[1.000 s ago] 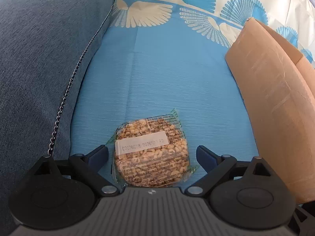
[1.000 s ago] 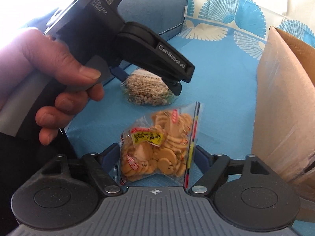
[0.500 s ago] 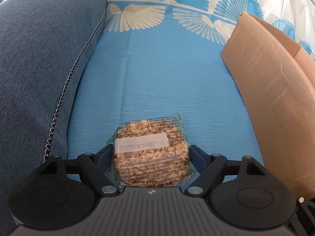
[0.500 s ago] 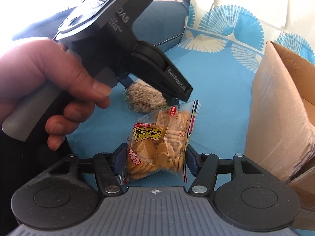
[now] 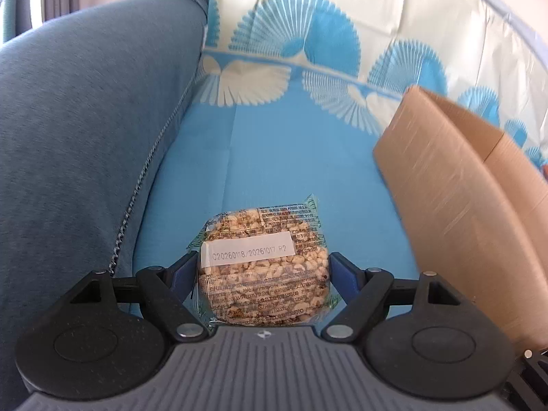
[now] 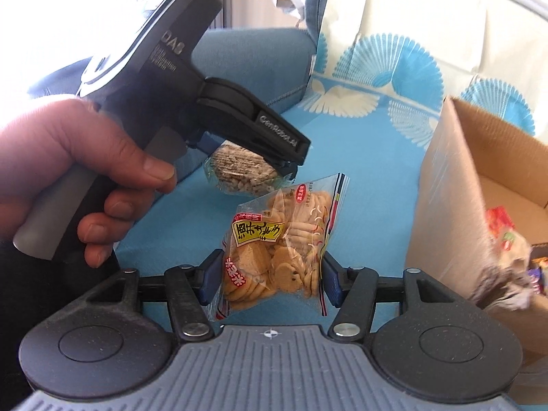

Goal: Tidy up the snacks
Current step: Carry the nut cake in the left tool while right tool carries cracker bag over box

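Observation:
A round puffed-grain cake in clear wrap (image 5: 262,284), with a white date label, sits between the blue pads of my left gripper (image 5: 263,260), which is shut on it above the blue cloth. In the right wrist view the same pack (image 6: 239,174) hangs in that gripper, which a hand (image 6: 85,171) holds. My right gripper (image 6: 270,263) is shut on a clear bag of small round cookies (image 6: 281,239) with a yellow label, lifted off the cloth. The bag stands upright and slightly tilted between the pads.
An open cardboard box (image 6: 455,188) stands to the right on the blue fan-patterned cloth (image 5: 291,157); several snack packs (image 6: 507,239) lie inside it. A grey-blue sofa cushion (image 5: 85,137) rises on the left. The cloth-covered backrest is behind.
Both grippers closed on their packs, the left on the grain cake, the right on the cookie bag. Both then rose and tilted up, lifting the packs off the cloth.

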A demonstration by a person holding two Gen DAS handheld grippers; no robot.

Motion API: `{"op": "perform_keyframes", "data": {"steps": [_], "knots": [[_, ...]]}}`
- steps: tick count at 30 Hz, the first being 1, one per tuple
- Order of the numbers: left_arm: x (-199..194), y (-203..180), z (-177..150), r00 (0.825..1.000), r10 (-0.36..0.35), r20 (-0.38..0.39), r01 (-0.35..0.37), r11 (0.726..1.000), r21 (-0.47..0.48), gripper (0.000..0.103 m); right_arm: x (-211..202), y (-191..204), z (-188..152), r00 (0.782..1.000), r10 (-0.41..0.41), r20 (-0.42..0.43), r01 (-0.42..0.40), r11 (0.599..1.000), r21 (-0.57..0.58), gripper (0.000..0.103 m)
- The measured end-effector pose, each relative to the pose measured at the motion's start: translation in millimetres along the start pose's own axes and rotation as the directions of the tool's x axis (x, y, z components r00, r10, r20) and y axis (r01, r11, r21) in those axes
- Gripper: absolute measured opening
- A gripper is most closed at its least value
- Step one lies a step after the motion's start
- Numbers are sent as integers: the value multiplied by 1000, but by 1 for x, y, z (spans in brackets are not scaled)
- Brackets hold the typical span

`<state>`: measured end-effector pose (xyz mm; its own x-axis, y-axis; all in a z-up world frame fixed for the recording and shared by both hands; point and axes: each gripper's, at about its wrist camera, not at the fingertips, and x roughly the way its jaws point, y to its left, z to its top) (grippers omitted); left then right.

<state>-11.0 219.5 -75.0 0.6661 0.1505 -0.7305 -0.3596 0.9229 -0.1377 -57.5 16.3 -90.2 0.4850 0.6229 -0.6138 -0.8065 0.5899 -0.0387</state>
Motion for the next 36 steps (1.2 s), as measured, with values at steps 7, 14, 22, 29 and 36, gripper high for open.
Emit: {"op": "perform_keyframes", "data": {"steps": [7,14,22,29,36], "knots": [[-26,4,-3,994,-45,101,47,999,-21,84,-32,2,5,997,-19,73,20,1000,-12,60],[-56,5,-11,978,-87,192,96,995,-38,84,-79,-9,15,982,-71,177,68,997,25,60],[-77,-17,-19,958,-155,241,145,988,61,84,-131,-50,23,939,-210,273,185,976,115,60],[-82,-27,-26,950,-198,242,182,980,84,84,-160,-119,20,881,-356,311,310,932,190,60],[-94,-37,-37,945,-213,250,192,976,107,84,-153,-183,-3,862,-435,259,316,862,397,60]]}}
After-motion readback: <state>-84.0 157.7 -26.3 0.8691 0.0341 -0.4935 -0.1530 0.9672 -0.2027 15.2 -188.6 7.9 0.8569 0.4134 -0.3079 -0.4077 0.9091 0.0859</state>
